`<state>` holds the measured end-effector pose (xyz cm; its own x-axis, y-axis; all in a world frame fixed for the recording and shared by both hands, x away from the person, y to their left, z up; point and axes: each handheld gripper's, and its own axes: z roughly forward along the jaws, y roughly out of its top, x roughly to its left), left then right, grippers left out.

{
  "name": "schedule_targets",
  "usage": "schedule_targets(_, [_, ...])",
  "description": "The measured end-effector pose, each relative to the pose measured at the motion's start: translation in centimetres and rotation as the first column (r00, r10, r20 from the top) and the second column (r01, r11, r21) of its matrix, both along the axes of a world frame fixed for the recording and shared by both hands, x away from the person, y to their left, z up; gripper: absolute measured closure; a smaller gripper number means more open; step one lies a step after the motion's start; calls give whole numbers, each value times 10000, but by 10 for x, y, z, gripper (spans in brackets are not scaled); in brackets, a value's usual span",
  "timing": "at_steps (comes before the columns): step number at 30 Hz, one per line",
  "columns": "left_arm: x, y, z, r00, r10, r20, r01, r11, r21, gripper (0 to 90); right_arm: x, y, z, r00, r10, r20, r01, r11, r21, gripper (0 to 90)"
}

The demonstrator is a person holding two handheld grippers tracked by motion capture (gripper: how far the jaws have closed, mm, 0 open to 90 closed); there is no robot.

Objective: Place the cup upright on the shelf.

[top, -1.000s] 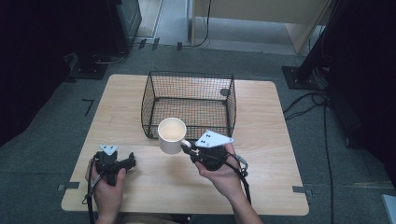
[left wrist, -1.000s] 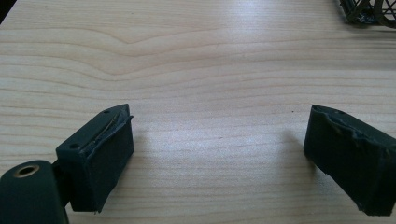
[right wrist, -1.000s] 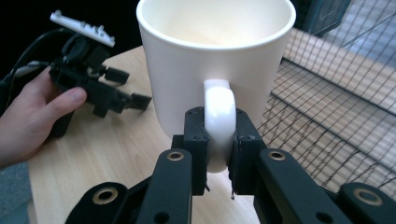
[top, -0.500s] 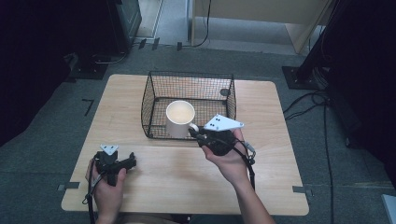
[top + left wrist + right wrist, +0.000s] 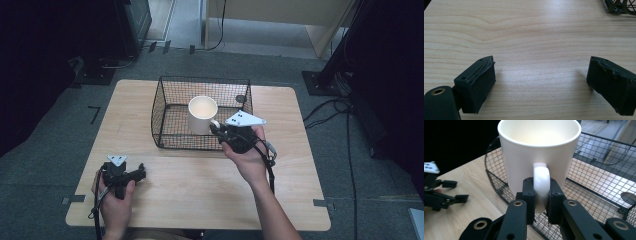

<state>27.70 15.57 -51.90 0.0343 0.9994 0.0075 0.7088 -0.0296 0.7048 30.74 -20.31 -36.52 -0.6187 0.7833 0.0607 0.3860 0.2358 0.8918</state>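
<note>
Over the basket: right tongs (image 5: 541,195) are clamping the white mug (image 5: 539,152) by its handle — mug is hanging upright above the wire basket (image 5: 165,135).
Left tongs (image 5: 541,82): jaws are standing apart — resting low on the table (image 5: 200,180).

Both forearms were bare, with no sleeves in the high view. The right gripper (image 5: 216,128) was black, topped by a grey three-cornered plate dotted with small dark marks, and a black cable trailed from it. Its linkage arms carried brass-ringed pivot holes. The left gripper (image 5: 141,171) was black too, with a smaller grey plate; its pads (image 5: 481,83) were blocky, dark rubber, worn ragged at the edges.
</note>
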Motion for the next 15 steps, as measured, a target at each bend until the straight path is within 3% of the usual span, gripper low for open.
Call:
schedule_targets(11, [0,0,0,10000,-17,-3,17,10000,8,86,32,-6,-20,9953,-846,-480,838,9963,-195,806])
schedule_targets(15, [0,0,0,10000,-32,-28,32,10000,21,86,48,-5,-24,9920,-1033,-731,997,9937,-511,805])
